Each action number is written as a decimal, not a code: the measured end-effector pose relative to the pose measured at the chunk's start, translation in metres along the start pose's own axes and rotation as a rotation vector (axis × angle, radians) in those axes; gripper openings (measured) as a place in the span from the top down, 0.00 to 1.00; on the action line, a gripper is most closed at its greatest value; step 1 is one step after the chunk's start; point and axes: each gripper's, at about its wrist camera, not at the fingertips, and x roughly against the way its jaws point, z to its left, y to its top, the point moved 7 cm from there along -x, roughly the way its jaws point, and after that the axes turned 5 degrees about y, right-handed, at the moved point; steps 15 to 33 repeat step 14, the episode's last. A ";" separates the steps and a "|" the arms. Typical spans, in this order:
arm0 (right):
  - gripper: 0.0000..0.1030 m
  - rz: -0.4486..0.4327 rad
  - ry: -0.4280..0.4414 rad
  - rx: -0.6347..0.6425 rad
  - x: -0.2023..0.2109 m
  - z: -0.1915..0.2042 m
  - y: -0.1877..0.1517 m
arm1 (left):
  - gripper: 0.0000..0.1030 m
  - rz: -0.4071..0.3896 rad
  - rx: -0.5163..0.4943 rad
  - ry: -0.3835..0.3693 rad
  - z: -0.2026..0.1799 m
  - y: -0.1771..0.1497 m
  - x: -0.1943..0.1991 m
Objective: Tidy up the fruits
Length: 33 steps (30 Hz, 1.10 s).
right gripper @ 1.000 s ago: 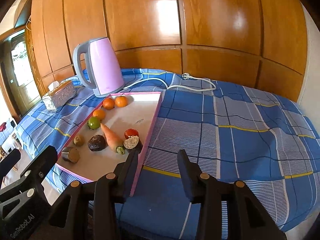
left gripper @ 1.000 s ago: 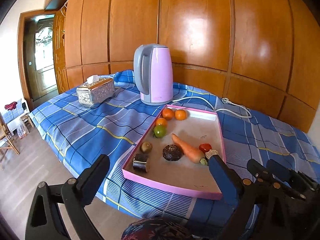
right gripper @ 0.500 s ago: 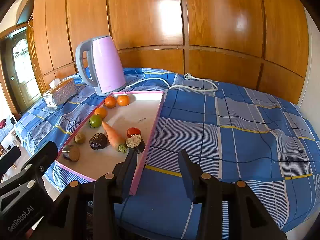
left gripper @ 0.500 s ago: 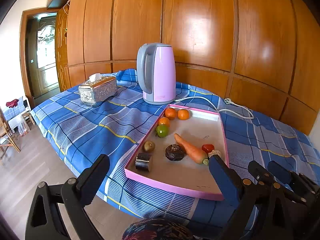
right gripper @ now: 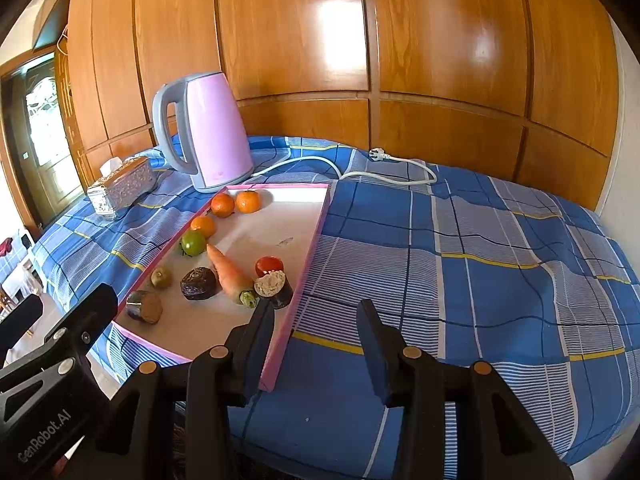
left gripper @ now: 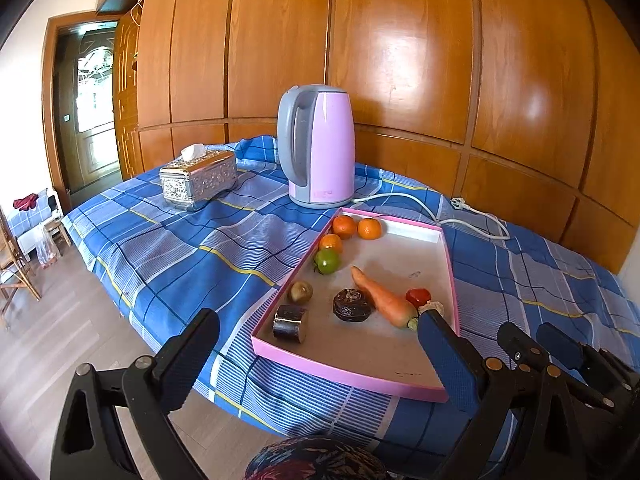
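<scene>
A pink tray (left gripper: 344,372) lies on the blue checked cloth. It holds three oranges (left gripper: 344,226) at its far left corner, a green tomato (left gripper: 327,261), a kiwi (left gripper: 301,292), a carrot (left gripper: 384,298), a red tomato (left gripper: 418,295), a dark round fruit (left gripper: 353,305) and a dark cut chunk (left gripper: 290,323). My left gripper (left gripper: 318,320) hovers open and wide before the tray's near edge, with nothing in it. My right gripper (right gripper: 315,312) stands open over the tray's near right corner (right gripper: 268,380), also holding nothing. A second cut chunk (right gripper: 276,286) lies just beyond its left finger.
A pink kettle (left gripper: 320,152) stands behind the tray, and its white cord (right gripper: 360,170) trails right along the cloth. A silver tissue box (left gripper: 198,178) sits at the far left. Wooden wall panels back the table. Bare cloth (right gripper: 480,260) spreads right of the tray. The floor drops away on the left.
</scene>
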 end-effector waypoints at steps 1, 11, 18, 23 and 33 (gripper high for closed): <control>0.58 0.000 0.000 0.000 0.000 0.000 0.000 | 0.03 0.000 0.000 0.000 0.000 0.000 0.000; 0.58 0.001 0.005 0.008 -0.002 0.002 0.001 | 0.03 -0.010 0.004 0.006 0.001 0.000 0.001; 0.58 0.001 0.005 0.016 -0.002 0.003 0.001 | 0.04 -0.012 0.004 -0.002 0.000 0.001 0.001; 0.58 0.001 0.005 0.016 -0.002 0.003 0.001 | 0.04 -0.012 0.004 -0.002 0.000 0.001 0.001; 0.58 0.001 0.005 0.016 -0.002 0.003 0.001 | 0.04 -0.012 0.004 -0.002 0.000 0.001 0.001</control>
